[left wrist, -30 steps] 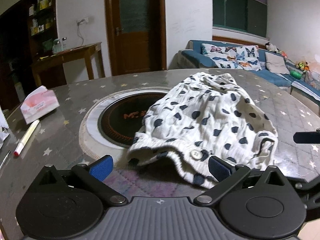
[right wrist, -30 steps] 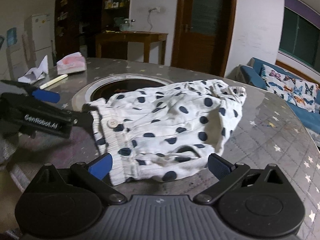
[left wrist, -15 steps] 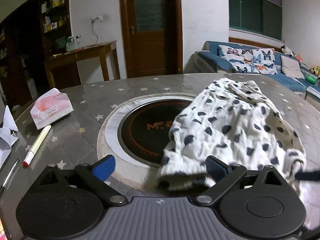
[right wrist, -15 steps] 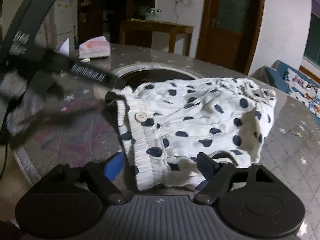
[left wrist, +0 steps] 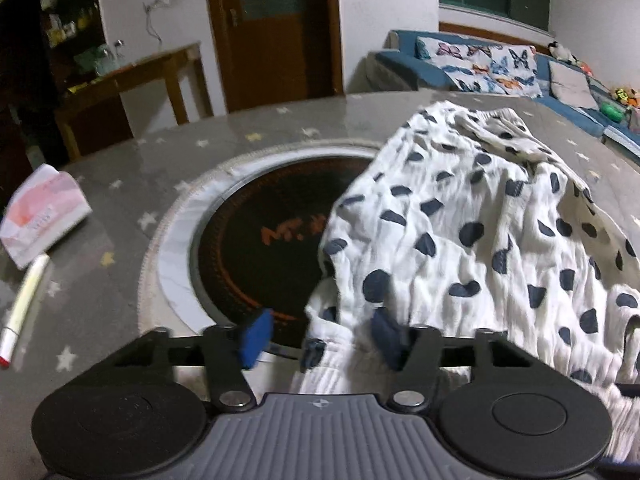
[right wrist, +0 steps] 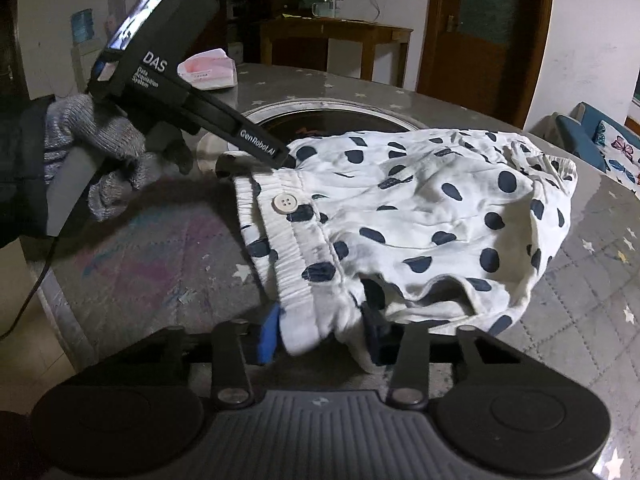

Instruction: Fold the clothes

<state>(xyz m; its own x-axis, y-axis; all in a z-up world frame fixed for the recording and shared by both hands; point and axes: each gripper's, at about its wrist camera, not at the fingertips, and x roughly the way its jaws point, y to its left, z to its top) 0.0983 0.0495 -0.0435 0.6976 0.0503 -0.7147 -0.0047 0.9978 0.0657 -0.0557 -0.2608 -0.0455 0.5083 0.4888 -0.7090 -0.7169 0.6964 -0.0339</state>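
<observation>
Partly | left claw [left wrist: 316,338] tips buried | shorts [right wrist: 400,216] waistband | grip unclear

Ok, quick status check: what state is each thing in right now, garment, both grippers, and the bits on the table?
Polka-dot garment: crumpled, waistband edge lifted, rest on the table.
Button: showing on the waistband, fastened or not unclear.
Left gripper: partly closed, waistband cloth between its fingers.
Right gripper: closing on the waistband.
Tissue pack: lying on the table, apart.
Pen: capped, lying flat.

Both claws partly closed — left claw [left wrist: 316,338], right claw [right wrist: 320,330], gloved hand [right wrist: 96,152].
</observation>
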